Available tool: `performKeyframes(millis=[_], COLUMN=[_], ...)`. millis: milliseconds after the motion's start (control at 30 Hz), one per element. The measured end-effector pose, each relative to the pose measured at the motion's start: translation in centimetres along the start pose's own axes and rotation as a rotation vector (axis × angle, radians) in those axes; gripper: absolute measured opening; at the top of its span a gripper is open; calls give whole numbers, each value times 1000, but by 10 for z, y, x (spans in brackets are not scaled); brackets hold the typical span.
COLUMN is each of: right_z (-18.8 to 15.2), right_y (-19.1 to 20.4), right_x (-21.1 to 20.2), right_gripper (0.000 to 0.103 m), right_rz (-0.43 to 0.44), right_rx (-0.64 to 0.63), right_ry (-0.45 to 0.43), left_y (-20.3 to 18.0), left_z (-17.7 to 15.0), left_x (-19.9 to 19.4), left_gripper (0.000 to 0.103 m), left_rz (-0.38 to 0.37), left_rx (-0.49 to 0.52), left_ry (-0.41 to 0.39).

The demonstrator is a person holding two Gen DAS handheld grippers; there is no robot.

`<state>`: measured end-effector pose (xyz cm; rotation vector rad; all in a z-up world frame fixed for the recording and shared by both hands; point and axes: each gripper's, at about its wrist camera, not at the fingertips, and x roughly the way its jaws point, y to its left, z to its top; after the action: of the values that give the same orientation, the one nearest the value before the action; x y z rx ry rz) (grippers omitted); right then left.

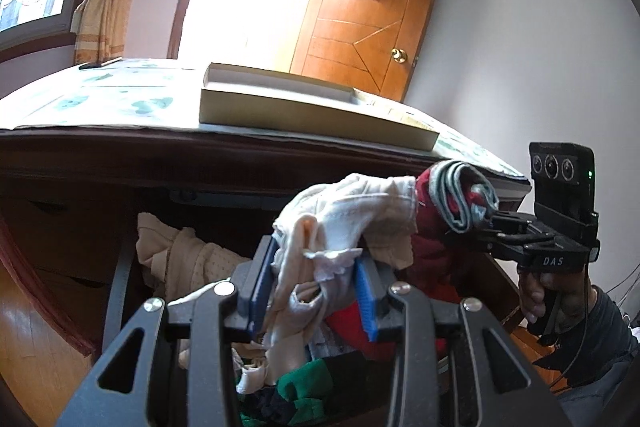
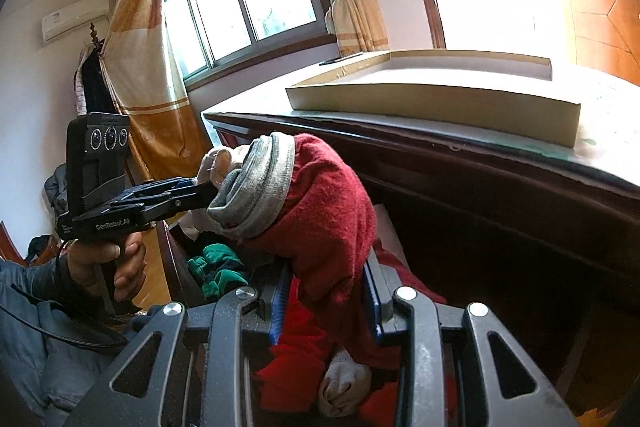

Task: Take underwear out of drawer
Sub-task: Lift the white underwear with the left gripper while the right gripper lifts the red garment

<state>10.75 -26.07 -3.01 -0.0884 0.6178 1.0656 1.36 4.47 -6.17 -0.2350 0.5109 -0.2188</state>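
Left tongs (image 1: pixel 316 287) clenched on white cotton underwear (image 1: pixel 344 215), right tongs (image 2: pixel 326 301) on red fleece garment with grey waistband (image 2: pixel 320 203); both lifted above the open dark wooden drawer (image 1: pixel 120 267). My worry: the pieces overlap, so pulling apart could drag loose clothes out.
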Motion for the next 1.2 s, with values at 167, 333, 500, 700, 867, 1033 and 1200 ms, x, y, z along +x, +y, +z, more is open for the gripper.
performKeyframes(millis=[167, 333, 500, 700, 867, 1033, 1200], right_z=[0, -2, -3, -5, -5, -5, -6], right_y=[2, 2, 3, 5, 4, 3, 0], right_x=[-2, -9, -17, -26, -29, -33, -37], right_gripper=[34, 34, 34, 34, 34, 34, 34], right_rz=[-2, 0, 1, -3, -4, -2, 4], right_rx=[-11, -22, -28, -41, -37, -38, -30], right_ry=[-19, -56, -100, -156, -184, -212, -236], left_y=[-2, 0, -2, -6, -10, -8, -8], left_z=[-2, -5, -9, -10, -9, -5, -4], left_x=[-1, -6, -11, -19, -28, -35, -39], left_gripper=[36, 36, 36, 36, 36, 36, 36], left_rz=[6, 5, 10, 25, 33, 45, 54], left_rx=[0, -12, -14, -2, 2, -7, -14], left_ry=[-20, -47, -68, -108, -140, -181, -203])
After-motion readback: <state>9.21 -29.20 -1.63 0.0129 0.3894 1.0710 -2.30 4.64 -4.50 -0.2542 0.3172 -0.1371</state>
